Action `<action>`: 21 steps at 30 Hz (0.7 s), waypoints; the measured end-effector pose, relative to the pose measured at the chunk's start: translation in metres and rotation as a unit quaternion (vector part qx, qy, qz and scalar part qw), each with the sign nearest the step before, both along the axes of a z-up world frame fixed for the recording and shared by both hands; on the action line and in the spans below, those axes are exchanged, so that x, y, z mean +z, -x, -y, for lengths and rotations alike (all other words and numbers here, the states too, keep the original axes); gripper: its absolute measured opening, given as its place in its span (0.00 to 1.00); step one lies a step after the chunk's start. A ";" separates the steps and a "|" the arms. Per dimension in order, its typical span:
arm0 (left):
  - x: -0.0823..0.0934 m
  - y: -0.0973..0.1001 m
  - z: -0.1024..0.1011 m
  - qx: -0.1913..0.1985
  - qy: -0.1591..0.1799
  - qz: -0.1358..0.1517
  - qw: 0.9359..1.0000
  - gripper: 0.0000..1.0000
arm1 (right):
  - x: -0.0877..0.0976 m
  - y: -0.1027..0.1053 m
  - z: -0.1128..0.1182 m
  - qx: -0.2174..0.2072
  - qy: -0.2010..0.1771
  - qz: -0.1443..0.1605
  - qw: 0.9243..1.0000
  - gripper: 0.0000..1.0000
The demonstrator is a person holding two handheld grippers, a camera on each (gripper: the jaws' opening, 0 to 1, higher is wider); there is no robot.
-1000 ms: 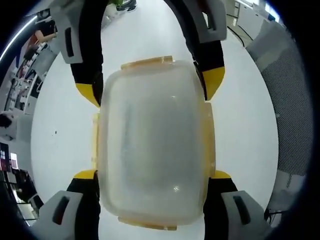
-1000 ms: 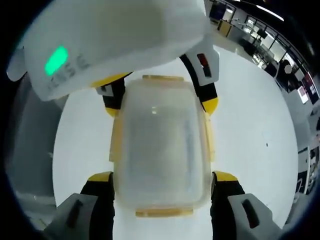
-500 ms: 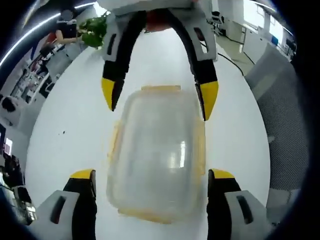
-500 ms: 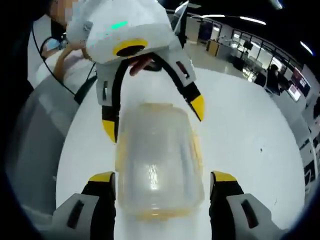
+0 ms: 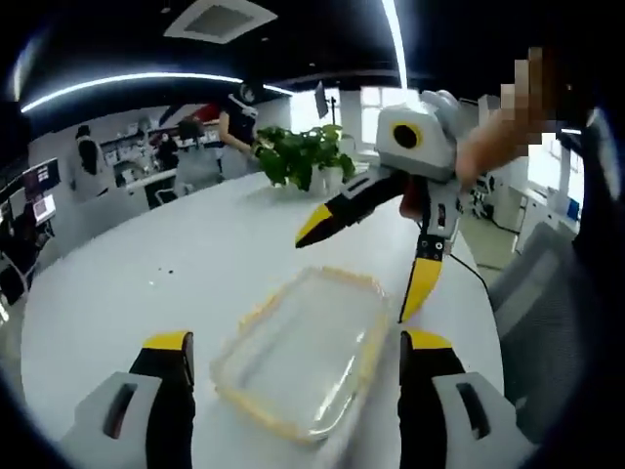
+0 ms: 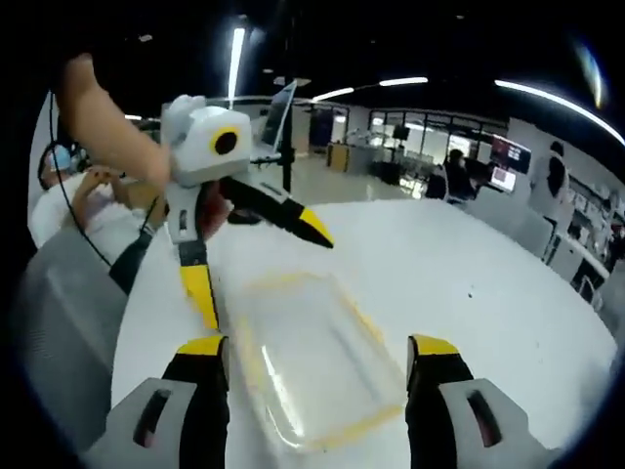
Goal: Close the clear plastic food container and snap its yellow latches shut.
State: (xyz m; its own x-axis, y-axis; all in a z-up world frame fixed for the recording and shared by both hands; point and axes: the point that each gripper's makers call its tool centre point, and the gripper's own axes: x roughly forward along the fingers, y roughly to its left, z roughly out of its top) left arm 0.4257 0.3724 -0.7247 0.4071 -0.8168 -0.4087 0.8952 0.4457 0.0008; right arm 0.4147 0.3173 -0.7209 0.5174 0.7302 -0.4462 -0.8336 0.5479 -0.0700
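Both your grippers, left and right, gape above the container; lid looks seated, so check the latches next.

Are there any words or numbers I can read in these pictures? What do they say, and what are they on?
No words or numbers can be read.
The clear container with its yellow latches shows no label.
The right gripper and the left gripper carry no writing that shows.
The screens far across the room are too small and blurred to read.
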 end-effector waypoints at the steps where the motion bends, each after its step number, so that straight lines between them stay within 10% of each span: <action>1: -0.004 0.001 -0.004 0.018 0.003 -0.006 1.000 0.84 | 0.000 0.001 0.000 -0.013 -0.011 -0.003 1.000 0.71; 4: -0.009 0.007 -0.006 0.039 0.025 -0.038 0.998 0.83 | -0.001 0.003 0.000 -0.047 -0.038 -0.018 0.998 0.69; 21: -0.003 0.008 -0.012 0.075 0.040 -0.009 0.996 0.81 | -0.004 0.006 0.011 -0.083 -0.045 -0.015 0.995 0.70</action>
